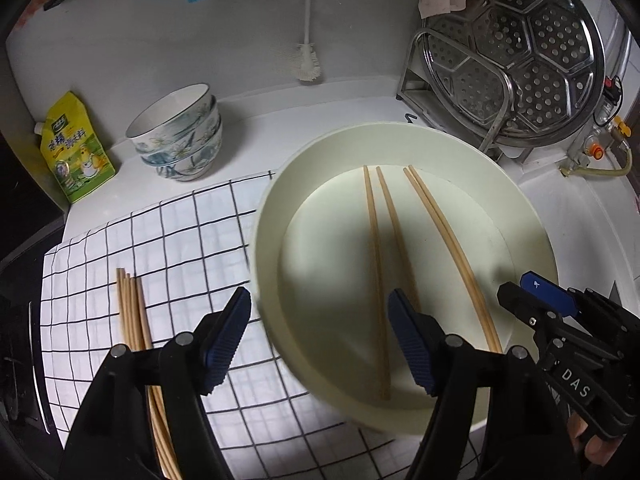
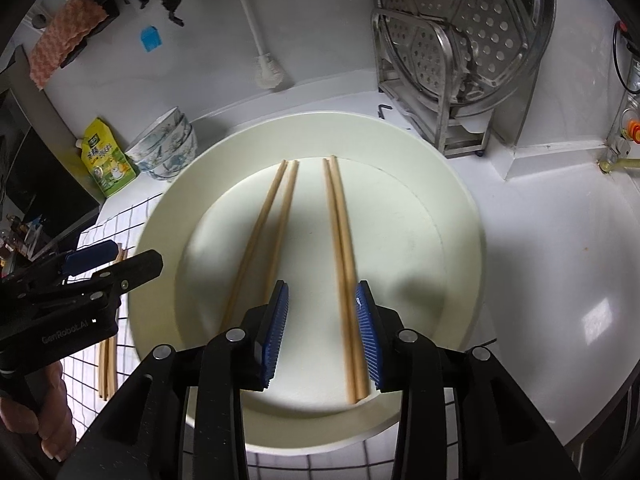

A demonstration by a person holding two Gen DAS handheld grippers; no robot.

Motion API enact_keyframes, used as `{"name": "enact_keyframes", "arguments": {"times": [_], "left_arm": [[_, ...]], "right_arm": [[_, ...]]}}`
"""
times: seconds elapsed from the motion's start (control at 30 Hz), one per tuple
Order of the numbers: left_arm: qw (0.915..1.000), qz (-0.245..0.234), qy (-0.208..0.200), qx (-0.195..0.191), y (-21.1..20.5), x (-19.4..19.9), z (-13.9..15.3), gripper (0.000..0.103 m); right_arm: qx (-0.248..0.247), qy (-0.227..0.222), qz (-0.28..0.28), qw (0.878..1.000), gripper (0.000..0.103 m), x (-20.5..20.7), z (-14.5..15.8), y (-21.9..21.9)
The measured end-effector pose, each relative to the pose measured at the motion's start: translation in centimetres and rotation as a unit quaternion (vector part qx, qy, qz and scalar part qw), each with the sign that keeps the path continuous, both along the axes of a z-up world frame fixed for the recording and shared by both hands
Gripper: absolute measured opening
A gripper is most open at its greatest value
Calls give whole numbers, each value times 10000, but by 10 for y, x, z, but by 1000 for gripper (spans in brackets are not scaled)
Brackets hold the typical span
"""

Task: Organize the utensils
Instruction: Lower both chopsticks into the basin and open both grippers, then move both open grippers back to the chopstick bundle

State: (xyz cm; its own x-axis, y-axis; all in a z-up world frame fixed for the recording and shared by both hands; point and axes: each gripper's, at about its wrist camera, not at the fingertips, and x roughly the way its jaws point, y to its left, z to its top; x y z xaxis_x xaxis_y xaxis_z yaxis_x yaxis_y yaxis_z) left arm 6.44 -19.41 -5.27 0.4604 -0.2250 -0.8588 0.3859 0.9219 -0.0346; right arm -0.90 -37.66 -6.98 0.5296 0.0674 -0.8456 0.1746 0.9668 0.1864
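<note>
A cream round basin [image 1: 268,216] [image 2: 160,216] holds two pairs of wooden chopsticks: a left pair [image 1: 374,256] [image 2: 266,232] and a right pair [image 1: 448,232] [image 2: 340,232]. Several more chopsticks [image 1: 132,312] [image 2: 107,360] lie bundled on the checked cloth [image 1: 168,240]. My left gripper [image 1: 318,304] [image 2: 116,264] is open and empty, its fingers straddling the basin's left rim. My right gripper [image 2: 322,292] [image 1: 532,296] hangs open over the basin. The right pair runs between its pads, close to the right pad, and the left pad stands apart.
Stacked floral bowls [image 1: 180,136] and a yellow pouch [image 1: 76,152] stand at the back left. A perforated steel steamer tray [image 1: 516,48] leans in a metal rack at the back right. A white brush [image 1: 306,60] hangs on the wall. A white sink [image 2: 560,240] lies to the right.
</note>
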Motion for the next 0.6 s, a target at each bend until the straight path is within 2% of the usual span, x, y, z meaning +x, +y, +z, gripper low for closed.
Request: {"name": "enact_keyframes", "arguments": {"times": [0.33,0.6], "left_arm": [[10000,28,-83,-35,48,-21,14,73],[9997,149,-144,-97,96,-27,19,74]], "right_arm": [[-61,-176,25,9998,40,-15,23,42],[-107,-179,218,9995,42,-18,27,91]]}}
